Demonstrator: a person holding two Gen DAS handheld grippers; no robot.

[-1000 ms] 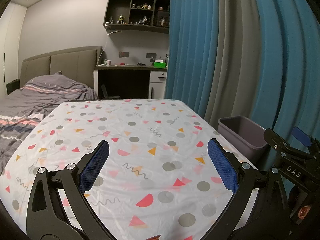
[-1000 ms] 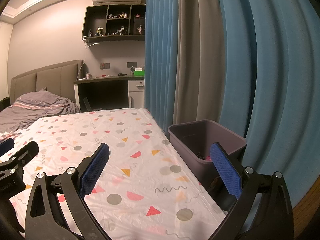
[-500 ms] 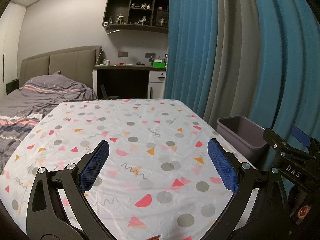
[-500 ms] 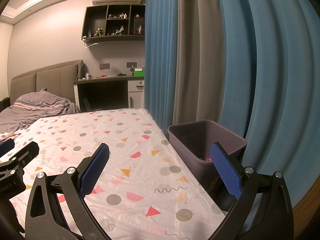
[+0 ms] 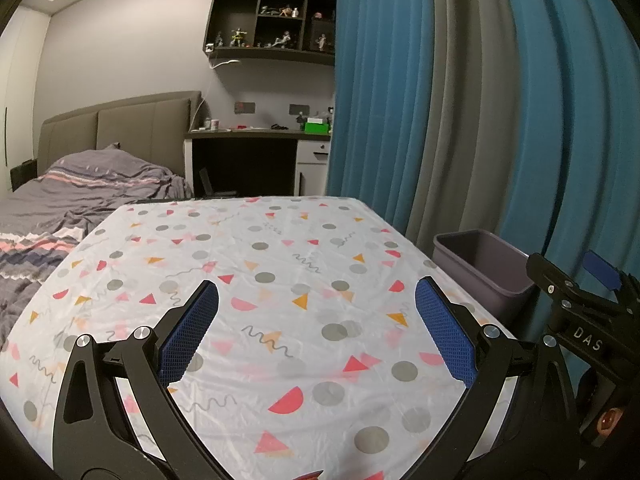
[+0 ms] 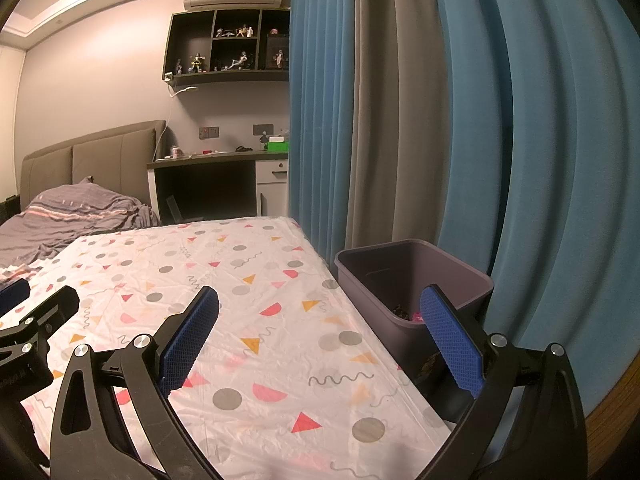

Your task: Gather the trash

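Note:
A grey-purple plastic bin (image 6: 412,276) stands beside the table's right edge, against the curtain; dark scraps and a pink bit (image 6: 416,315) lie at its bottom. In the left wrist view the bin (image 5: 480,264) sits to the right. My left gripper (image 5: 316,308) hovers open above the patterned tablecloth (image 5: 280,280), nothing between its blue pads. My right gripper (image 6: 320,316) is open too, its right finger (image 6: 448,332) in front of the bin. I see no loose trash on the cloth.
The right gripper's body (image 5: 580,320) shows at the right edge of the left wrist view. Blue and grey curtains (image 6: 440,120) hang close behind the bin. A bed (image 5: 80,196) lies to the left, a desk (image 5: 256,152) at the back.

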